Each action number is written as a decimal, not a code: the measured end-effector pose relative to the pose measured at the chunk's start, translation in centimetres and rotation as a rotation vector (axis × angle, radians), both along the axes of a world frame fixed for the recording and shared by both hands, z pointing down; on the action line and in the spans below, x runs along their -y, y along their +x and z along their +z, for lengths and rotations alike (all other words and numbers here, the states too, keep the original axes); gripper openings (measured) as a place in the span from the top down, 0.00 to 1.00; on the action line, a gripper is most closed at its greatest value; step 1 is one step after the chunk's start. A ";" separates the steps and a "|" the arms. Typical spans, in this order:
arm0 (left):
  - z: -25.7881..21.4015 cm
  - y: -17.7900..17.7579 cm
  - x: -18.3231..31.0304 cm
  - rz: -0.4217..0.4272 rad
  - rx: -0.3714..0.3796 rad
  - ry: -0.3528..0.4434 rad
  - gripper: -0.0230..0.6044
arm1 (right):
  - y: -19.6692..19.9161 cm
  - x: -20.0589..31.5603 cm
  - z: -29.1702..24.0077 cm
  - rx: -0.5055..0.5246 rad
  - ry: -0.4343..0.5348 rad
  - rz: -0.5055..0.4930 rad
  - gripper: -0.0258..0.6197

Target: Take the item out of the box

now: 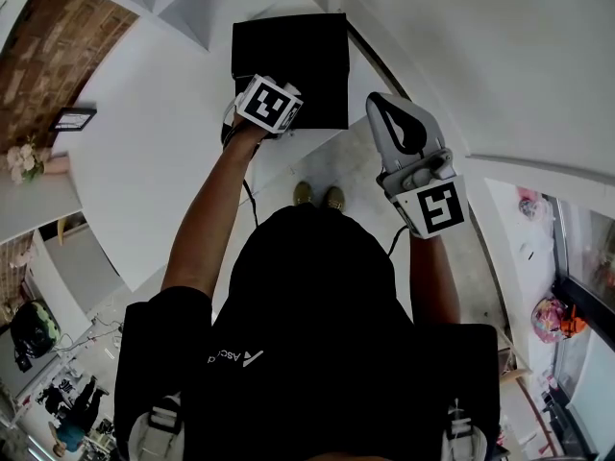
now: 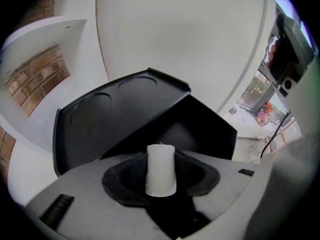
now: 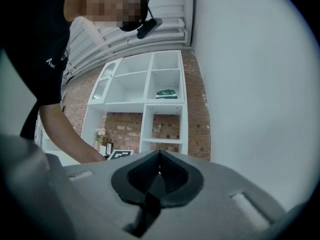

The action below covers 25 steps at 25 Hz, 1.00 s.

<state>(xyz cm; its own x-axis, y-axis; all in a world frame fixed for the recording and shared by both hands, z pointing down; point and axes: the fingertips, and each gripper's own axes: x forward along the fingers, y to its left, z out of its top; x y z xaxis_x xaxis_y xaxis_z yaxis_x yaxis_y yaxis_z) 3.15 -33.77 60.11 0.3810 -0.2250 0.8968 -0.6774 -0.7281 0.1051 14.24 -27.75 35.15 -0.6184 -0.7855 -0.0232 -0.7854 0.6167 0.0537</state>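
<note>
A black box (image 1: 290,63) stands on the white table's far end. In the left gripper view it is open, its lid (image 2: 117,115) tilted back just beyond the jaws. My left gripper (image 2: 160,159) is shut on a small white cylinder (image 2: 160,171), which stands upright between the dark pads above the box. In the head view this gripper (image 1: 268,105) hovers at the box's near edge, its marker cube hiding the jaws. My right gripper (image 1: 404,142) is raised to the right of the box, clear of it. Its jaws (image 3: 159,160) are shut with nothing between them.
The white table (image 1: 159,152) runs off to the left. A white shelf unit (image 3: 145,99) stands against a brick wall, facing the right gripper. Flowers (image 1: 23,160) sit at the far left. The person's shoes (image 1: 318,196) show on the floor below.
</note>
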 end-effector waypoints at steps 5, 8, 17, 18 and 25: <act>-2.5 0.2 -0.3 -0.015 -0.069 0.065 0.69 | -0.3 -0.5 -0.1 -0.002 -0.008 -0.010 0.96; -4.9 0.1 -0.4 -0.040 -0.123 0.122 0.69 | -0.6 -0.6 -0.3 0.003 0.004 -0.018 0.96; -13.8 0.8 -1.7 -0.074 -0.385 0.326 0.69 | -2.4 -1.5 -1.5 0.025 0.039 -0.047 0.96; -14.8 1.0 -2.0 -0.072 -0.416 0.351 0.69 | -2.6 -1.6 -1.7 0.029 0.047 -0.051 0.96; -21.6 1.5 -4.1 -0.048 -0.630 0.538 0.69 | -4.3 -2.7 -2.8 0.025 0.031 -0.053 0.96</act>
<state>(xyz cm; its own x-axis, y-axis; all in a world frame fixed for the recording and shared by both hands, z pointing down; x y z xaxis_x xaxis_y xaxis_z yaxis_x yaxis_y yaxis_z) 4.61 -29.63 38.51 0.7552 -0.5907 0.2843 -0.6394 -0.7593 0.1208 9.92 -25.08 32.30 -0.6583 -0.7501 -0.0631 -0.7527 0.6561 0.0538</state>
